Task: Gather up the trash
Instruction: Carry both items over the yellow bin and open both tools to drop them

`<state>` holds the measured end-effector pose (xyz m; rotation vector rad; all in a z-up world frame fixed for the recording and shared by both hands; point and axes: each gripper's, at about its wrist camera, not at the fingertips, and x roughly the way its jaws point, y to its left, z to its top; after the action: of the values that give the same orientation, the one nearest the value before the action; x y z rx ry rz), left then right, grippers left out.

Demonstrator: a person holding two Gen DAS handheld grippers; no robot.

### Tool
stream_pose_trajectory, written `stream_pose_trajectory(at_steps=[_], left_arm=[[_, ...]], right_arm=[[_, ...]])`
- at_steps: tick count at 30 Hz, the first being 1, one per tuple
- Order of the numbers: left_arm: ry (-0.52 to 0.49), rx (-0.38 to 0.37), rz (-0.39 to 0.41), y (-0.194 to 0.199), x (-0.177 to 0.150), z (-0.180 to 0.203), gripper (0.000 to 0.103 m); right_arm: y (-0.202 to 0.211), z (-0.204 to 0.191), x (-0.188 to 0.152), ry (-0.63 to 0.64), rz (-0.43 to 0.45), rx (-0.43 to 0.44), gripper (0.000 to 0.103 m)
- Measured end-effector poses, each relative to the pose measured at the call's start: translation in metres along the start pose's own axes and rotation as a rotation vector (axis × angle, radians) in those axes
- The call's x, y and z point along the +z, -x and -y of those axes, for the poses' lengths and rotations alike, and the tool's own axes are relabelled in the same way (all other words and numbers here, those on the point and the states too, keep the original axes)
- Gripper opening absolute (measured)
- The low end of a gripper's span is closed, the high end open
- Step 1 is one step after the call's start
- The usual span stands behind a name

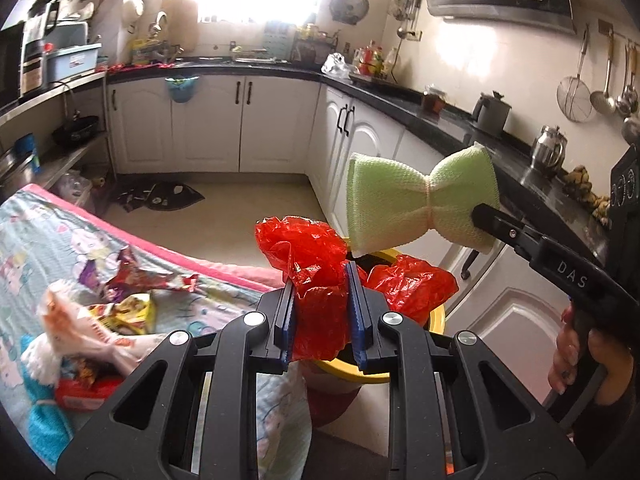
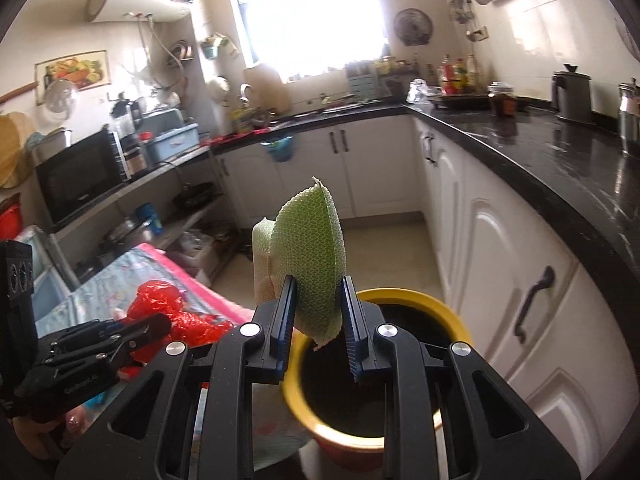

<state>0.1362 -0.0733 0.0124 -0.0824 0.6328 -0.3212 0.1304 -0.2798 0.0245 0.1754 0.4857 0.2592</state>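
Wrappers [image 1: 132, 300] lie scattered on the tabletop's patterned cloth [image 1: 48, 240], near its edge. L tongs [image 1: 320, 312] clamped on crumpled red plastic bag [image 1: 316, 276], held w/ the yellow-rimmed bin [image 2: 416, 300] just behind. R tongs [image 2: 318, 316] clamped on green mesh sponge [image 2: 312, 260], above bin's rim, beside the tabletop's edge.

Crinkled glossy red plastic bag [image 1: 320, 280], thin film. Pale green mesh-textured scrub sponge [image 1: 424, 204], rough weave. Yellow-rimmed plastic bin [image 2: 416, 300], smooth. Black stone countertop [image 2: 560, 160], polished, reflective. Printed cotton-like cloth [image 1: 60, 232], matt. White cabinet doors [image 2: 500, 248], semi-gloss.
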Motion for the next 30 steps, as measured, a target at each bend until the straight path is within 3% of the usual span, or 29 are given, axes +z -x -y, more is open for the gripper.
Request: stream_pose_trajectory(at_steps=[7, 23, 28, 30], left_arm=[[-0.032, 0.015, -0.034, -0.037, 0.004, 0.016, 0.016], [-0.045, 0.039, -0.152, -0.117, -0.016, 0.028, 0.017], [-0.013, 0.038, -0.174, -0.126, -0.023, 0.019, 0.032], [-0.003, 0.048, -0.175, -0.126, -0.024, 0.015, 0.041]], right_arm=[[-0.019, 0.027, -0.01, -0.023, -0.028, -0.083, 0.022], [-0.073, 0.066, -0.048, -0.108, -0.193, -0.153, 0.024], [-0.084, 0.077, -0.055, -0.154, -0.239, -0.171, 0.031], [-0.084, 0.08, -0.057, -0.168, -0.244, -0.184, 0.04]])
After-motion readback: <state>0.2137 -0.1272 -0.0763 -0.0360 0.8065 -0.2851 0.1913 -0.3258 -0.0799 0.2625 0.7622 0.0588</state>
